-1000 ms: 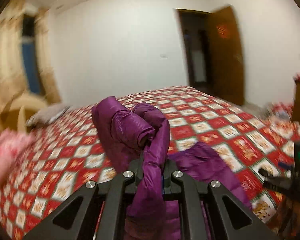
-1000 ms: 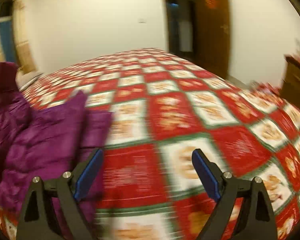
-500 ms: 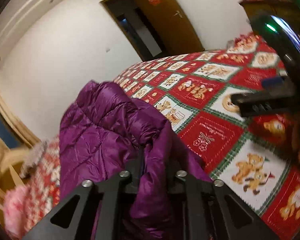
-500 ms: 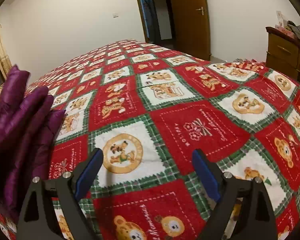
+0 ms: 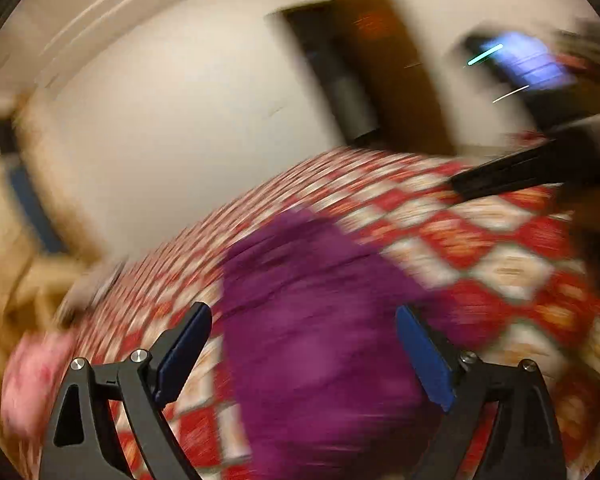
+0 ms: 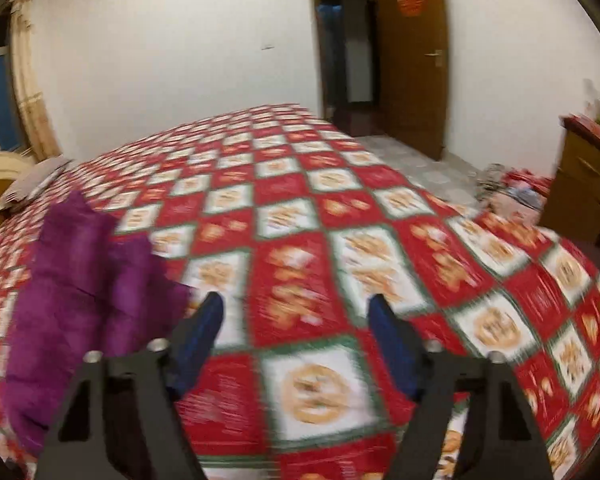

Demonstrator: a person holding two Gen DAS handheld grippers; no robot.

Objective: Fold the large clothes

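A white-walled bedroom with a brown door (image 6: 414,52) held a bed (image 6: 340,240) under a red and white checked cover. The purple jacket (image 5: 320,340) lay in a heap on the cover. The left gripper (image 5: 304,354) had just spread its jaws wide, the jacket lying loose between them, ungripped. The right gripper (image 6: 296,332), jaws narrowing yet parted with nothing between them, hung over bare cover just right of the jacket.
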